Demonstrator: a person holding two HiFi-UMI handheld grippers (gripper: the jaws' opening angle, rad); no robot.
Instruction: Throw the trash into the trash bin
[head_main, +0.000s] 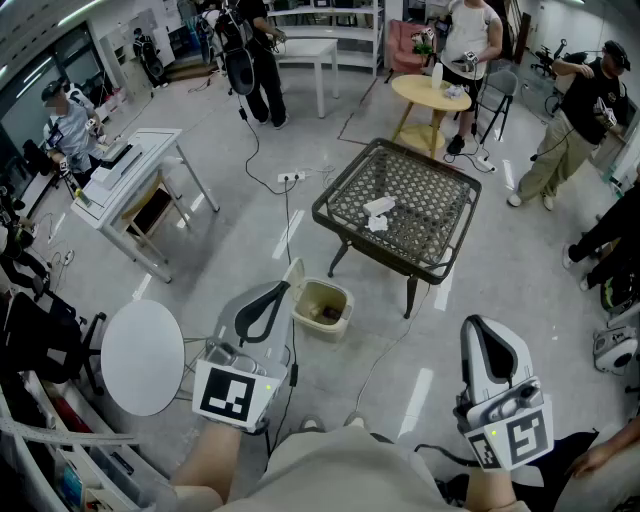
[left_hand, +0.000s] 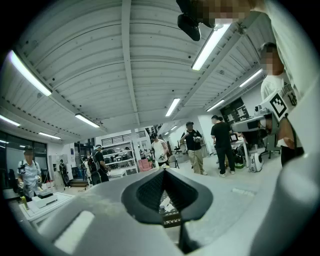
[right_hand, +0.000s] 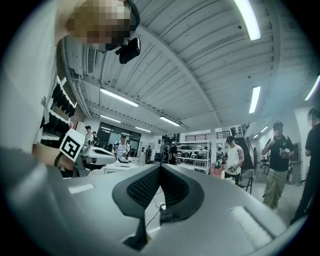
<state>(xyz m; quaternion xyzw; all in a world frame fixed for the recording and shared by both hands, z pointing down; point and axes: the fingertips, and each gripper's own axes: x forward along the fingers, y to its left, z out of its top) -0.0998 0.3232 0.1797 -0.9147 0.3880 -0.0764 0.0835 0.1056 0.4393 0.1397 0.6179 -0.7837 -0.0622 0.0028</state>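
Head view: located trash (head_main: 378, 212), a few crumpled white pieces, near the middle of the mesh table (head_main: 338, 224). Found bin (head_main: 322, 303) on the floor (head_main: 250, 240) just beside the near-left leg of the mesh table, open at the top, with a dark item (head_main: 328, 314) inside; could not identify that item. Noted power strip (head_main: 290, 177) on the floor beyond the bin. Placed left gripper (head_main: 281, 290) at lower left, held level above the floor, tip appearing just left of the bin, touching nothing. Placed right gripper (head_main: 479, 324) at lower right, also level, well apart from bin, mesh table and trash. Recorded round white table (head_main: 142, 356) at far left, near the left gripper. Counted at least 4 people (head_main: 470, 45) standing in the background.

Left gripper view: confirmed both jaws together at the tips, leaving only the diamond-shaped gap between the ribbed pads. Saw nothing clamped. Sighted mesh table and trash through that gap, far ahead and untouched.

Right gripper view: confirmed both jaws together at the tips, with the same diamond-shaped gap. Saw nothing clamped; made out only floor through the gap.
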